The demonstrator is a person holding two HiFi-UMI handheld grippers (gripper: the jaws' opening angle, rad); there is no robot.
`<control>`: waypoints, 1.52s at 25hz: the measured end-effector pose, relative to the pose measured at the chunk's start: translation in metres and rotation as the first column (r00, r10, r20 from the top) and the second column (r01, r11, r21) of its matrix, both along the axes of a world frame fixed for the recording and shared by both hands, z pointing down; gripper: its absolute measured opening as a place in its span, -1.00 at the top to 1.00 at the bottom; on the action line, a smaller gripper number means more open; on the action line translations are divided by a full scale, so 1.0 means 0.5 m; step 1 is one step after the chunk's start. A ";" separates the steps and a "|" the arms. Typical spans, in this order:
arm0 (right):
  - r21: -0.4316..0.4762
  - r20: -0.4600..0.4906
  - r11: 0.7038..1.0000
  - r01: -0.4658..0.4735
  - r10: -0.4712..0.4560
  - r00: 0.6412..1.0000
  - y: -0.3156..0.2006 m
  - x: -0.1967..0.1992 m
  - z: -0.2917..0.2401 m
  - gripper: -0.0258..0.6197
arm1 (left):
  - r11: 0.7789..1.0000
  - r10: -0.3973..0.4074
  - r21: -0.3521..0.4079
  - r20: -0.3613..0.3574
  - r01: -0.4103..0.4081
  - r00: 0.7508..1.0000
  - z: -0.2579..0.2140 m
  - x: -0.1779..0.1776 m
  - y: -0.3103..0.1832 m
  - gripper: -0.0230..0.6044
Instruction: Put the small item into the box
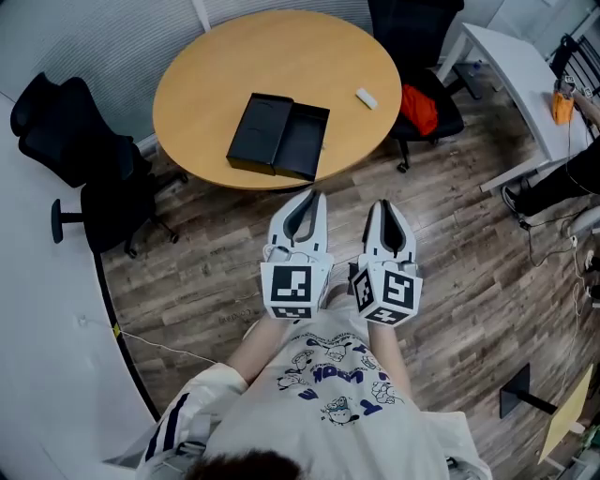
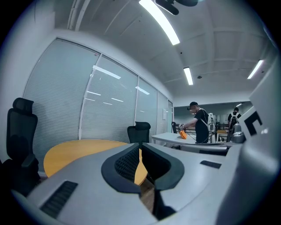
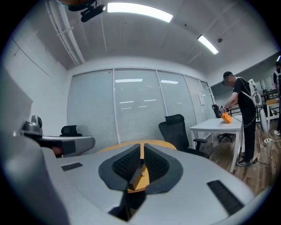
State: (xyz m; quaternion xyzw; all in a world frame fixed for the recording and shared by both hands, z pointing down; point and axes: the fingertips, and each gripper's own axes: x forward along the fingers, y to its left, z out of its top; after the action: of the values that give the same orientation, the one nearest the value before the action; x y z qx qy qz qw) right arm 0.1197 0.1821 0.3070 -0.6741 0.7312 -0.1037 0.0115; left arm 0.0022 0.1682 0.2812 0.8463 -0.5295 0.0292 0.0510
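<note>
Two halves made up the black box [image 1: 278, 137], which lay open near the front edge of the round wooden bench [image 1: 211, 70]. Its left half showed a flat dark top and its right half a shallow dark hollow, and I could not tell whether something lay inside. The small white item [image 1: 366, 97] was outside the box, on the bare bench top, well apart from it, to its right and nearer the far edge. Both grippers were held side by side close to the person's body, above the wooden floor [image 1: 459, 281] and short of the bench. The left gripper [image 1: 311, 199] had its jaws closed with nothing between them, and the right gripper [image 1: 383, 206] had its jaws closed and empty as well. Only the head view showed the box and the item clearly, together with a black chair [image 1: 75, 141] at the left and a red thing [image 1: 419, 108] on another chair seat at the right. The two gripper views looked almost level and gave only a thin slice of the yellow bench top through the jaws. They showed, however, what the head view did not: the long ceiling lights [image 3: 138, 12], the full height of the glass wall with blinds [image 3: 131, 110], and a person [image 3: 239, 114] standing at a white desk [image 3: 217, 126] with an orange thing [image 3: 225, 117].
</note>
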 end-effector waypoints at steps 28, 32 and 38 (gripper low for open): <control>-0.075 0.001 0.995 0.071 -0.071 0.997 -0.315 0.092 0.045 0.78 | 0.994 -0.087 -0.066 0.002 0.087 0.996 0.048 0.073 -0.289 0.83; -0.080 -0.007 0.992 0.101 -0.102 0.995 -0.386 0.107 0.048 0.78 | 0.990 -0.120 -0.077 -0.002 0.120 0.993 0.054 0.089 -0.351 0.83; -0.086 -0.010 0.984 0.153 -0.154 0.988 -0.494 0.134 0.044 0.78 | 0.983 -0.159 -0.088 0.008 0.159 0.987 0.054 0.124 -0.443 0.83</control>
State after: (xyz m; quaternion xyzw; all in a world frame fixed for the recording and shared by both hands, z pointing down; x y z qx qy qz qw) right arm 0.1868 -0.0650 0.3292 -0.6164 0.7761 -0.1298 -0.0311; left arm 0.0640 -0.0535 0.3081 0.7982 -0.5936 0.0490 0.0902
